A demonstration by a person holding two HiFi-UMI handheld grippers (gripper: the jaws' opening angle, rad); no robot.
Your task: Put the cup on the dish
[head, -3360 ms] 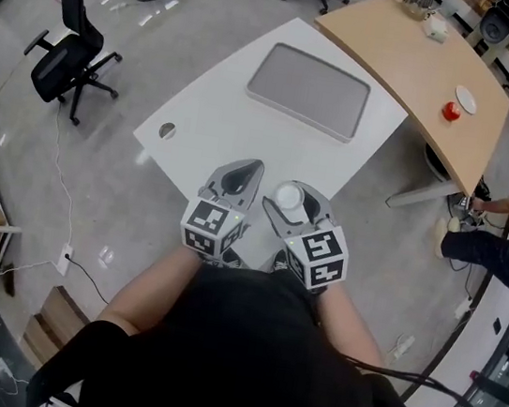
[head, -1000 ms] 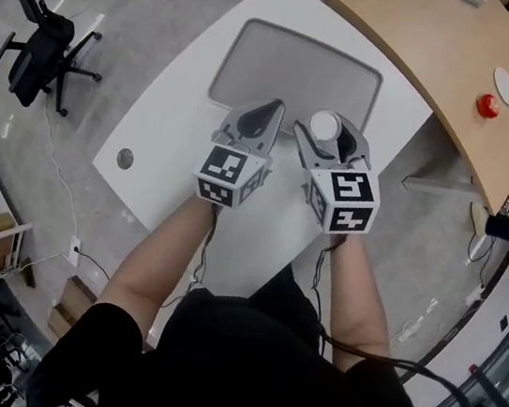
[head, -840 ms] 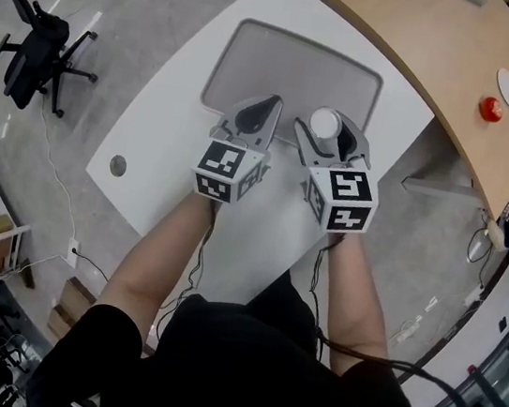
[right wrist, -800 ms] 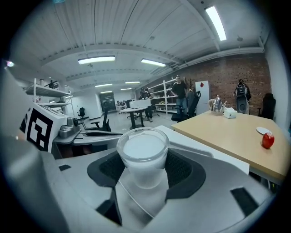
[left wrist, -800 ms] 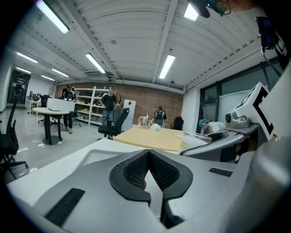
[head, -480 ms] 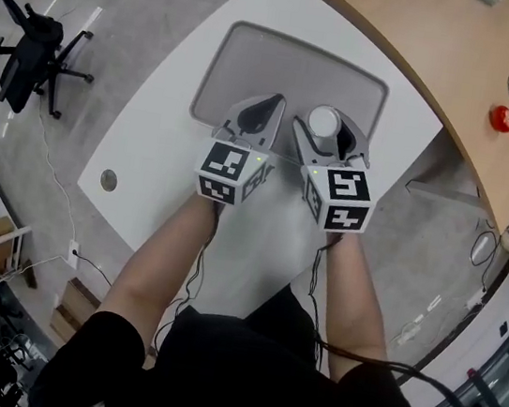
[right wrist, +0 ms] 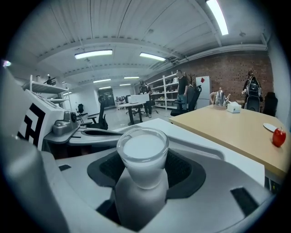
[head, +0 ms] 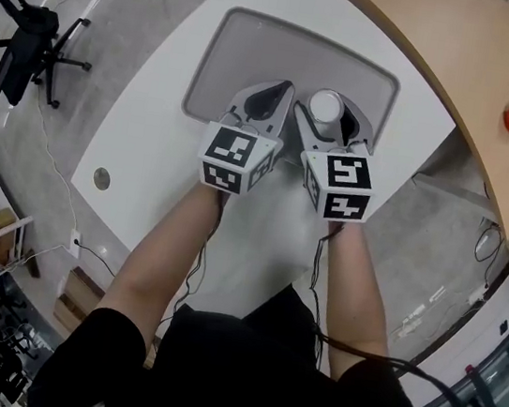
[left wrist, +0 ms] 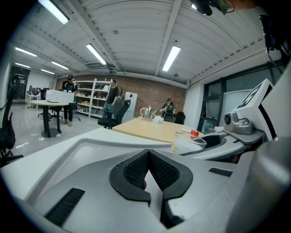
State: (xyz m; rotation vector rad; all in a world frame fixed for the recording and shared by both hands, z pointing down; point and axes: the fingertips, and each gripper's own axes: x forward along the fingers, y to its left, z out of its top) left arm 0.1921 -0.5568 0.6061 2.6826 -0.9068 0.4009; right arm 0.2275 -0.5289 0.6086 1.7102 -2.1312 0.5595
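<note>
The right gripper has its fingers clenched around a small glass cup that looks white inside and stands upright, gripped at the lower body with its rim above the fingers. In the head view the cup hangs over the near part of the shallow grey dish, which lies on the white counter. Whether its base touches the dish, no view shows. The left gripper sits just beside it, fingers pressed together on nothing, so it seems to have no part in this step. The step in hand looks like the placing itself. The next move calls for lowering the cup straight down onto the flat floor of the dish, clear of its raised rim, and only then letting the fingers part, since drawing back early could tip it.
</note>
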